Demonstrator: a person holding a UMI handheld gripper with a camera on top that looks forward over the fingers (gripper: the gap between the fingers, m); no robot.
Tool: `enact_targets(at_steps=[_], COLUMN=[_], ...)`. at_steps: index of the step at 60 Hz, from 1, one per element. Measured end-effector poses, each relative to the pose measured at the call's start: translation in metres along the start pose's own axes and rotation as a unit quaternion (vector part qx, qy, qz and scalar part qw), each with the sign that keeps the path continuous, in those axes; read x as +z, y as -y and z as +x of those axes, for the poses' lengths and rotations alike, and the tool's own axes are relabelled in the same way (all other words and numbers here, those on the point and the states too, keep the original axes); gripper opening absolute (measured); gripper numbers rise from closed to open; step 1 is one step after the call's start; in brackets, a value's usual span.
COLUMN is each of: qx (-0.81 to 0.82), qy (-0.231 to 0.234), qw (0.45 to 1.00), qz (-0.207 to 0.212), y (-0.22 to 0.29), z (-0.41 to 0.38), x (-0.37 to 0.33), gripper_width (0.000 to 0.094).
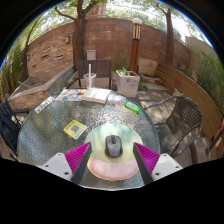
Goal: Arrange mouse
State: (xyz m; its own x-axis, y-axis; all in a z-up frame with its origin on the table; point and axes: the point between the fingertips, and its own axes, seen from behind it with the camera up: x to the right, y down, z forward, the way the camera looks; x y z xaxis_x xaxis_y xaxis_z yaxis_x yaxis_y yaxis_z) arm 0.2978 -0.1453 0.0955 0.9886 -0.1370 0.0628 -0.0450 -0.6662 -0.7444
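Note:
A grey computer mouse point(113, 146) lies on a round pink mouse mat point(112, 163) on a round glass table point(50, 130). My gripper point(113, 157) hovers over the near side of the table. Its two fingers, with magenta pads point(79, 157), stand wide apart. The mouse sits between the fingertips with a clear gap at each side, resting on the mat.
A yellow sticky-note pad point(74, 128) lies left of the mat. Beyond are a book point(97, 95), a clear cup point(90, 80), a green object point(132, 106) and a white planter box point(127, 82). Metal chairs point(185, 118) ring the table; a brick wall point(110, 40) stands behind.

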Motion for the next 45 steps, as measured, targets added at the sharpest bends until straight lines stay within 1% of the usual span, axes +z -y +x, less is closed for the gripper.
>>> enact_targets(at_steps=[11,21,34,45], qx=[-0.015,-0.023,-0.03,-0.036], qy=[-0.008,-0.006,0.0,-0.001], qw=[0.999,0.999,0.998,0.998], qz=[0.033,0.045,0.06,0.056], y=[0.002,-0.013,-0.023,-0.026], z=[-0.007,-0.016,-0.025,-0.027], x=[-0.106,-0.179,-0.227,-0.231], gripper_width=[0.0854,0.0857,0.0856,0.0855])
